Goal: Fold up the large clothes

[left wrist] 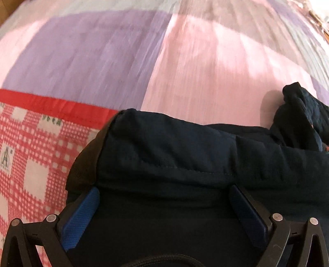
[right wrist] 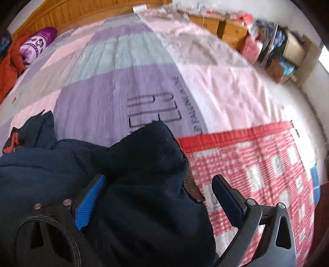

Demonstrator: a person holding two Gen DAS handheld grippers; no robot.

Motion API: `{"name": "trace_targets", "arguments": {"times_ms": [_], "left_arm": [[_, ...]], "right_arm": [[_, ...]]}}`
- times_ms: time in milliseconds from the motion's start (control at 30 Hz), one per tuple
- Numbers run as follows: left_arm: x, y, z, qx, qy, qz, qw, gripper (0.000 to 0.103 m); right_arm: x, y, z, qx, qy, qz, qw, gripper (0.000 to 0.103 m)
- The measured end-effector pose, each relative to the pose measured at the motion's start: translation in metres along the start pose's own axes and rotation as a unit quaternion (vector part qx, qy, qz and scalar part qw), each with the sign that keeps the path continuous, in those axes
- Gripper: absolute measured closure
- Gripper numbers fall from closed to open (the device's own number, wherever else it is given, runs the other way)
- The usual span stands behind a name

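A dark navy padded jacket [left wrist: 174, 147] lies bunched on the bed, seen in both views [right wrist: 127, 164]. My left gripper [left wrist: 164, 197] has its blue-padded fingers [left wrist: 82, 215] spread wide on either side of a thick fold of the jacket. My right gripper [right wrist: 160, 189] is open too. Its left finger [right wrist: 90, 201] presses against the jacket and its right finger [right wrist: 228, 201] stands free over the red checked cloth. The jacket's brown-trimmed edge [right wrist: 192, 184] sits between the fingers.
The bed has a pink, purple and grey patchwork sheet [right wrist: 127, 82]. A red checked blanket [right wrist: 257, 164] lies at the near side [left wrist: 30, 154]. An orange garment and purple pillow [right wrist: 35, 45] lie far left. Wooden headboard [right wrist: 82, 10] and cluttered drawers [right wrist: 230, 30] stand beyond.
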State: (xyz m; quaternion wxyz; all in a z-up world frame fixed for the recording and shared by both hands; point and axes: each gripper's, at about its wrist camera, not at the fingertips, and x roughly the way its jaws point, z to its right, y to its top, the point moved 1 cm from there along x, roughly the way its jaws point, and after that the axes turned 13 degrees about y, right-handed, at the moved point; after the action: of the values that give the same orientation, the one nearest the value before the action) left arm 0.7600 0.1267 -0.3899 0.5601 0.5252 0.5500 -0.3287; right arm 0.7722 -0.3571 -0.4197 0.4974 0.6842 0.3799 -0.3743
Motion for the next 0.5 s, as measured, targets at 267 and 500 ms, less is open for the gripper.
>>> {"name": "trace_targets", "arguments": {"times_ms": [267, 500], "left_arm": [[-0.120, -0.090, -0.028, 0.019, -0.010, 0.194, 0.9808, 0.001], [-0.166, -0.241, 0.028, 0.102, -0.059, 0.256, 0.9595, 0.000]], "right_arm": [[-0.118, -0.058, -0.041, -0.112, 0.045, 0.122, 0.985, 0.000], [-0.157, -0.205, -0.140, -0.218, 0.122, 0.138, 0.958, 0.000]]}}
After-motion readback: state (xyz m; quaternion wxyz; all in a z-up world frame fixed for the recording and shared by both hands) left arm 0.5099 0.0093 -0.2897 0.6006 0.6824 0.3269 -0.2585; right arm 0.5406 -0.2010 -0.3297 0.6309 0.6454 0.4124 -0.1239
